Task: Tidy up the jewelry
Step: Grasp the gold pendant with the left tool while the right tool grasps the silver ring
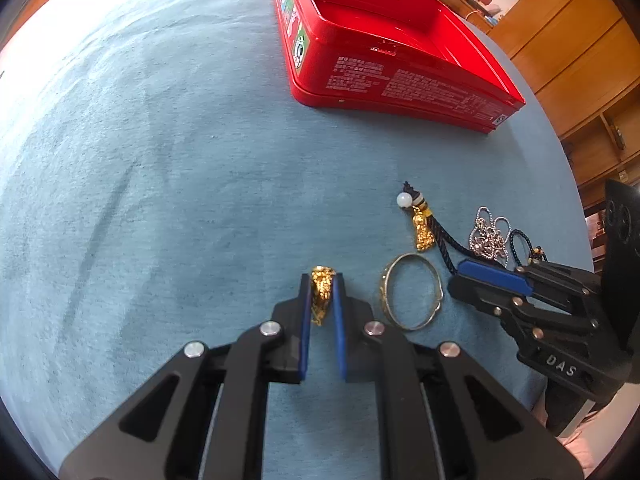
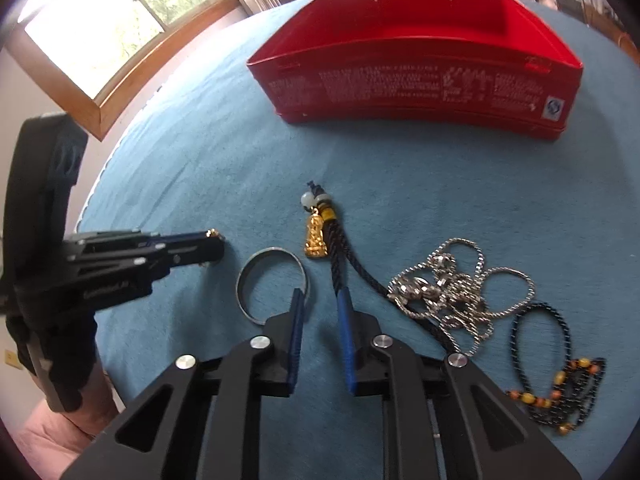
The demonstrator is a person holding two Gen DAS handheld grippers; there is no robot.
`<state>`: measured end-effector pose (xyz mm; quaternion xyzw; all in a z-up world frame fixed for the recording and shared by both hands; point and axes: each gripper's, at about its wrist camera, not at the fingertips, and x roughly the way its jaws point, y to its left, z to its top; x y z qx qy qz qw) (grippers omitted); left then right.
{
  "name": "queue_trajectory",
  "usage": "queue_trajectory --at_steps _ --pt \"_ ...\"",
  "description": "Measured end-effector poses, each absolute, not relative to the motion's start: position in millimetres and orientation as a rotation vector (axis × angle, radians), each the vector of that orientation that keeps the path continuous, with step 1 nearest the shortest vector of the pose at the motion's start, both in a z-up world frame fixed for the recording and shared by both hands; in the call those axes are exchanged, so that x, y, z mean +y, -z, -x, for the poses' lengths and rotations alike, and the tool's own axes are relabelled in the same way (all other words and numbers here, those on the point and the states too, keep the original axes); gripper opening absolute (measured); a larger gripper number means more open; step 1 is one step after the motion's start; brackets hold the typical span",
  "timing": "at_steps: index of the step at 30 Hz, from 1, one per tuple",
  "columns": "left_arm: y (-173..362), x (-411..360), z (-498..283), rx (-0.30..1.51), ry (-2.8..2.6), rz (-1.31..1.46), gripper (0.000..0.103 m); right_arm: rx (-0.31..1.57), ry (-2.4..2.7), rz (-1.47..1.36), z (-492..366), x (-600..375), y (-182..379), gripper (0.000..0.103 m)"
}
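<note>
Now pinched between the blue pads of the left hand-held gripper (image 1: 323, 280): a small ornate gold ring (image 1: 320, 300), held low over the blue-covered desk (image 1: 160, 160). Cannot tell whether clear of the cloth. Likely light, hard and stiff, but smooth metal on narrow pads could pivot or slip, so best gripped across the band, as here, and carried level. Open red tin (image 1: 400, 80) at one o'clock, well apart, the probable destination.

Right hand-held gripper (image 2: 320, 296) with jaws apart, nothing between them but cloth. Silver bangle (image 2: 274, 284) at its nine o'clock, against the left finger: rigid, best taken across the rim. Gold pendant (image 2: 315, 236) on a dark cord (image 2: 340, 264) at twelve o'clock: limp cord, so grab near the knot. Silver chain (image 2: 452, 292) at three o'clock and beaded string (image 2: 560, 380) at four: loose, tangly, prone to trail and snag.
</note>
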<state>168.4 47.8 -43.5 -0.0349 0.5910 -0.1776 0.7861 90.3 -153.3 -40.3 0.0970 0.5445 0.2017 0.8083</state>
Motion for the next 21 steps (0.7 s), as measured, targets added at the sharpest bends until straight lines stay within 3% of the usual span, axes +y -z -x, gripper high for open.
queue_trajectory --at_steps 14,16,21 --pt "43 53 -171 1.264 0.406 0.084 0.009 1.190 -0.409 -0.140 -96 -123 45 0.015" --pt "43 54 -171 1.264 0.408 0.084 0.009 1.173 -0.383 -0.091 -95 -118 45 0.005" --pt "44 54 -170 1.264 0.412 0.088 0.009 1.158 -0.390 -0.087 -89 -117 43 0.003"
